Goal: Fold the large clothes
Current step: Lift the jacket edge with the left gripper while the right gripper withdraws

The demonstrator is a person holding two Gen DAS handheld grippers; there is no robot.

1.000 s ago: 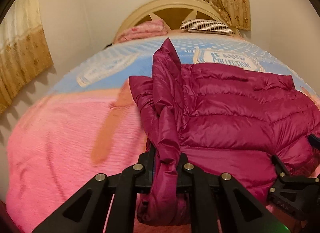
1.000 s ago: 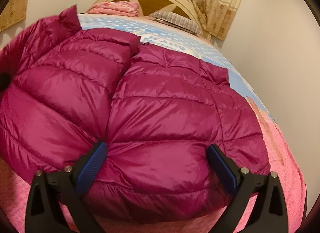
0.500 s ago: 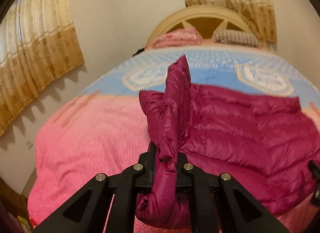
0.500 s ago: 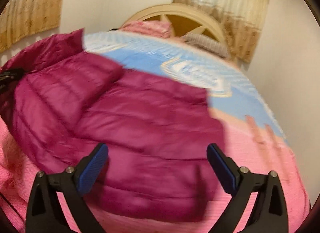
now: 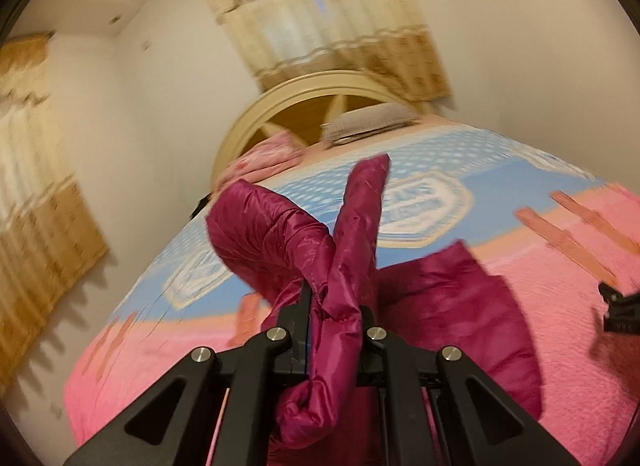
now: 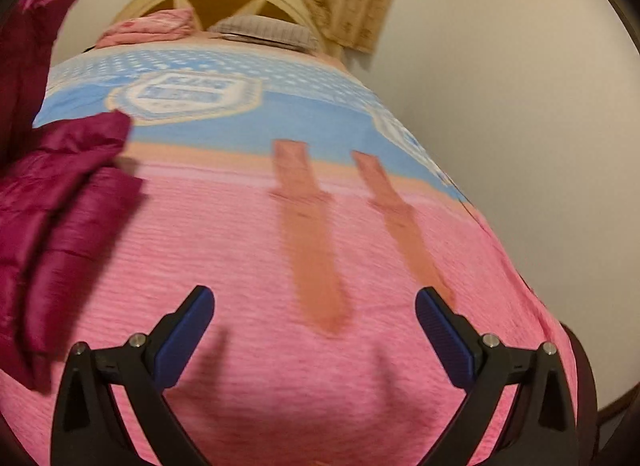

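A quilted magenta down jacket (image 5: 452, 306) lies on a pink-and-blue bedspread (image 6: 260, 250), one fold of it rising between the pinched black jaws of the left gripper (image 5: 335, 306). To its right, the right gripper (image 6: 314, 330) hangs over bare bedspread with its blue-padded fingers (image 6: 188, 338) wide apart, the jacket off to its left. Behind both, a folded pink blanket (image 6: 152, 27) lies left of a striped grey pillow (image 6: 266, 31) before the arched cream wooden headboard (image 5: 320, 85).

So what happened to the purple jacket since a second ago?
The left tool lifted the jacket by the pinched fold, so it hangs up off the bed instead of lying flat. The right tool swung off the jacket; now only pink blanket shows between its tips. Unchanged: left tool shut on the fold, right tool open and empty.
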